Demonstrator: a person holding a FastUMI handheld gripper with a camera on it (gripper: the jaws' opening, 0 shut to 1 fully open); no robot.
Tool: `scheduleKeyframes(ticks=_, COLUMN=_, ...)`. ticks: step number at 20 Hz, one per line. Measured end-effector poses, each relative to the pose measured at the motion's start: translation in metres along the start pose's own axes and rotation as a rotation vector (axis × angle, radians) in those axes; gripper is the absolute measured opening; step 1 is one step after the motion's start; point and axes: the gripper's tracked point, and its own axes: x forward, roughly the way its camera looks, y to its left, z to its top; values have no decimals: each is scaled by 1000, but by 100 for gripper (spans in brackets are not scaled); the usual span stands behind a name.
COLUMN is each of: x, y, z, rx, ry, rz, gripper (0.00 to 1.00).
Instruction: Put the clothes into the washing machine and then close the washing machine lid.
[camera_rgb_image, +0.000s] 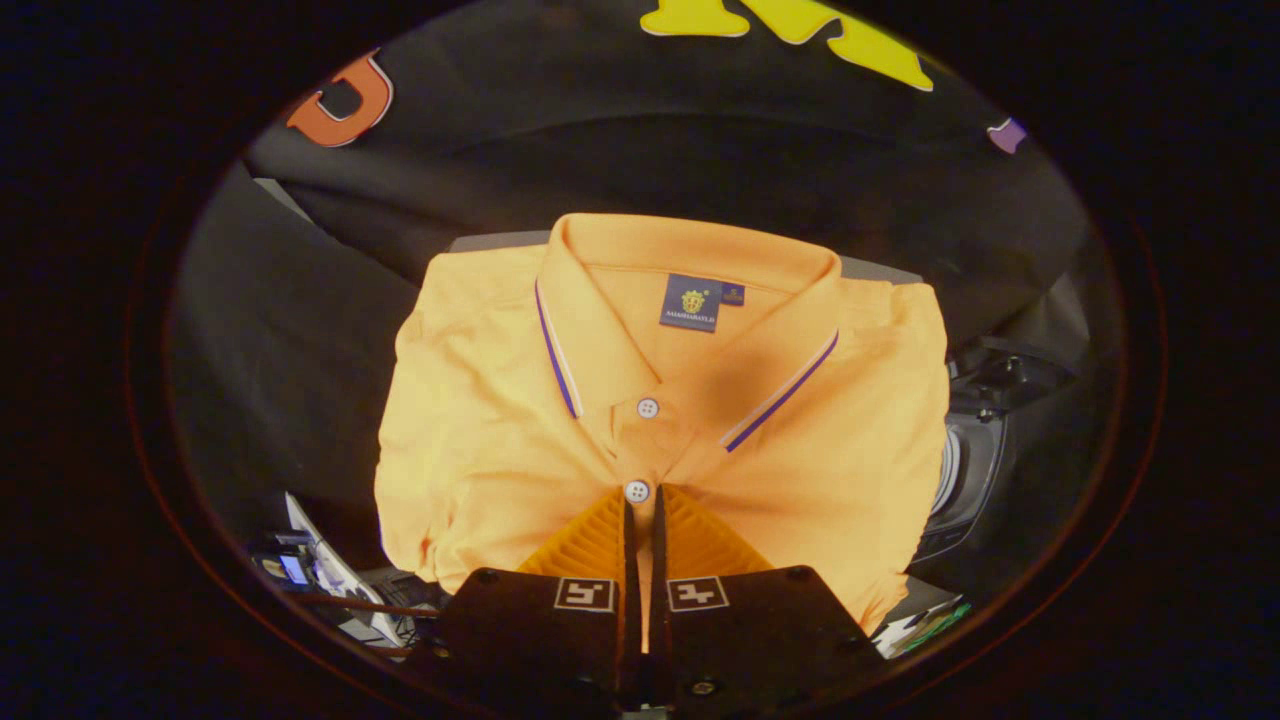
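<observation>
1. We see the gripper (642, 515) with its two fingers drawn almost together, only a thin slit left between them; a strip of orange cloth shows in that slit, so we take it that the fingers pinch the placket, just below the lower white button (637, 491).
2. The thing held is a folded orange polo shirt with a purple-and-white striped collar edge and a dark blue neck label (560, 400); it lies spread just ahead of the fingers, collar on the far side.
3. A grey surface (880, 270) peeks out past the shirt's far shoulders.
4. Beside the shirt's one flank sits a dark rounded appliance part with a pale curved rim (965, 470); whether this is the washing machine's opening we cannot tell, nor what lies in it.
5. On the other flank the shirt's edge meets dark cloth, with open room.
</observation>
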Motion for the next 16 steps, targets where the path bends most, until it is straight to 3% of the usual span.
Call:
scheduleKeyframes(ticks=7, x=-39, y=0, z=12, rx=75, ry=-55, rz=62, gripper=6)
scheduleKeyframes(ticks=16, x=-95, y=-15, z=35, rx=89, ry=-172, rz=72, gripper=6)
